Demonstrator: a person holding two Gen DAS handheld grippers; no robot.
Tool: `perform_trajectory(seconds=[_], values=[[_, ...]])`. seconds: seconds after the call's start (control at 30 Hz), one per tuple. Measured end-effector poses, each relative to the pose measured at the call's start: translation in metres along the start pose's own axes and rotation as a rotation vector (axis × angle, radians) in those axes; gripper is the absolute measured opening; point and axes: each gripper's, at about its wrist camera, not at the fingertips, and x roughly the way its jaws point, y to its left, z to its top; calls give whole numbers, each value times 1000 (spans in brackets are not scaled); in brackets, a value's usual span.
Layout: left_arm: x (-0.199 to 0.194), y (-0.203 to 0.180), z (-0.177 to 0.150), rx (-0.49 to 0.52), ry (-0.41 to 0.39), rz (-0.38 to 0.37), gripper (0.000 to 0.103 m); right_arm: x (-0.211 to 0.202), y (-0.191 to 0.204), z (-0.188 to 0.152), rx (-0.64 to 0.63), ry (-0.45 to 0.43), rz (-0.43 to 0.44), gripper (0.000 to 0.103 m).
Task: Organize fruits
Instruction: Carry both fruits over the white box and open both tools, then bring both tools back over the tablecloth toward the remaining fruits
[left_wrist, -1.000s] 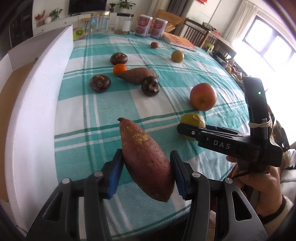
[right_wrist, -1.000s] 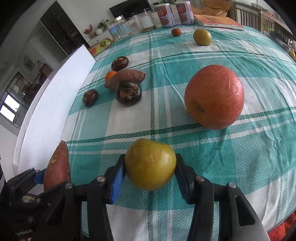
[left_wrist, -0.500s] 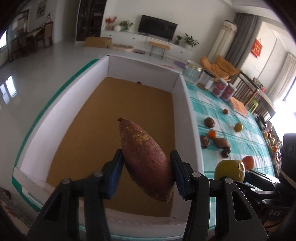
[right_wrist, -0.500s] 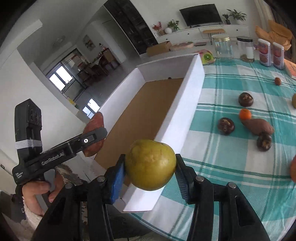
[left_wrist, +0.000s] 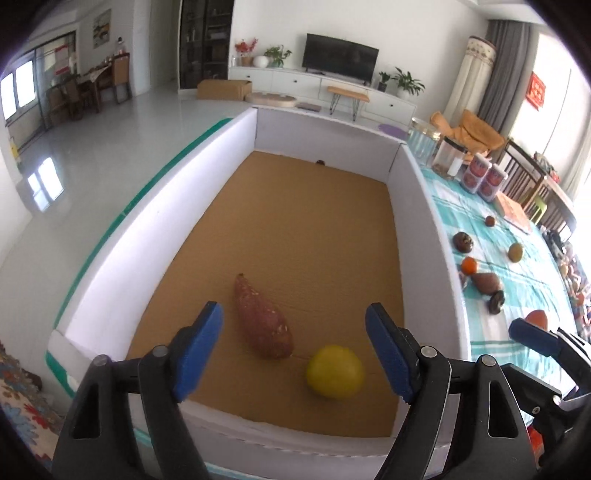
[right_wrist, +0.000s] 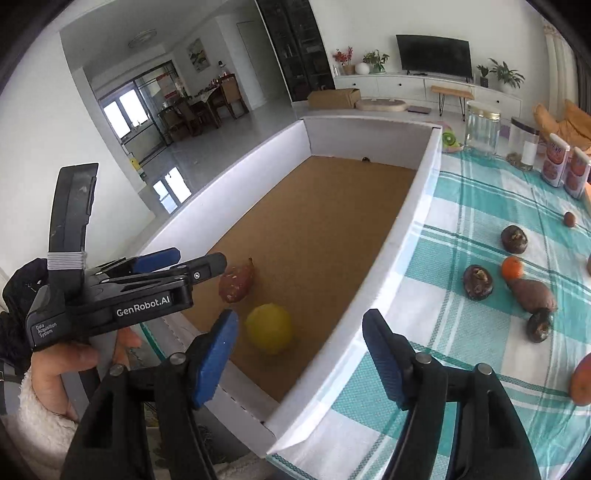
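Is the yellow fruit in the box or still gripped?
In the box. The yellow fruit lies on the box floor beside the sweet potato; the right gripper stands open and empty.

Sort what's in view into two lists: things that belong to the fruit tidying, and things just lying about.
Part of the job:
white box
sweet potato and yellow fruit, both lying in the box
small orange, second sweet potato and dark round fruits on the tablecloth
left gripper and right gripper, both open

Just lying about:
glass jars
red-labelled cans
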Motion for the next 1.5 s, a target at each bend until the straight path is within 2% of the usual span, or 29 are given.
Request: perform_trajectory(seconds=[0.1,0.23,0.33,0.43,0.53,0.63,0.97,1.07,1.23,1.5], values=[[-11,-33,3,40,-41,-90,82,-41,-31,-29,56,-86,-117,87],[-27,-93,-7,129,-61,-243,82,-73,-84,-78,169,-133,-304,89],[-25,-146,-23,217,-19,-350,83,-87,-129,-108,312,-128,-401,89],[-15,-193,-46,287,43,-411,83,-105,-169,-133,444,-145,-462,89],[1,-226,-69,344,86,-402,83,-120,-193,-155,549,-175,-463,89],[22,-244,-86,383,113,-379,83,-129,-201,-161,601,-220,-466,89],[87,-239,-113,408,153,-241,83,-124,-199,-162,586,-251,-485,89],[87,-236,-116,436,110,-217,83,-124,-199,-162,582,-252,-488,89],[89,-236,-118,450,89,-209,86,-120,-194,-158,552,-248,-501,89],[93,-242,-119,468,94,-184,92,-119,-191,-156,534,-248,-501,89]])
